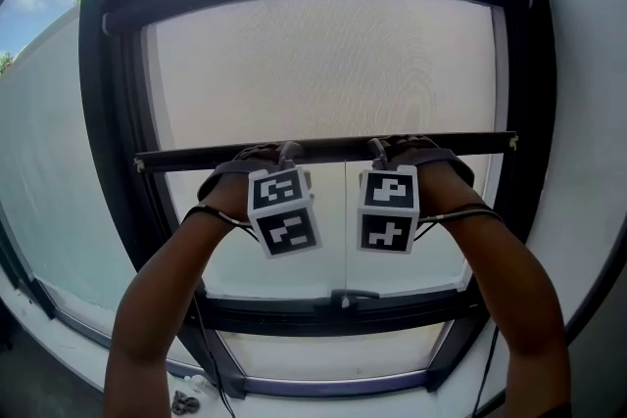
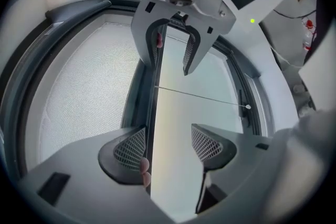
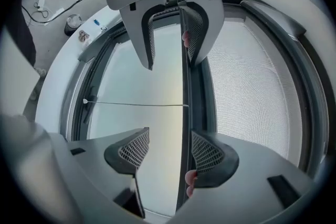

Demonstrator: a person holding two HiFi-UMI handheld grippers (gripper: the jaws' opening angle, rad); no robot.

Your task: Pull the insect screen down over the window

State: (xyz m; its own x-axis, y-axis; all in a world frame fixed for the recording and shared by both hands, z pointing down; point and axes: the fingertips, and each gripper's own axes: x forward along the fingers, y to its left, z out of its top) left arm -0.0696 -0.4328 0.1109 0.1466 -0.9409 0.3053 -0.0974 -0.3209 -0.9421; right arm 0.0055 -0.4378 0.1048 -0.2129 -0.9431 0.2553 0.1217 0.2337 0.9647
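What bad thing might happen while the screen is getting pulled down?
The left gripper and the right gripper both have their jaws apart, and the screen bar touches only one pad of each, so it may slip free and spring upward. The bar also looks slightly tilted, so uneven pulling might jam the insect screen.

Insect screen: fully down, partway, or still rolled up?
The insect screen is partway down: its bottom bar crosses mid-window, mesh above, bare glass below down to the lower frame.
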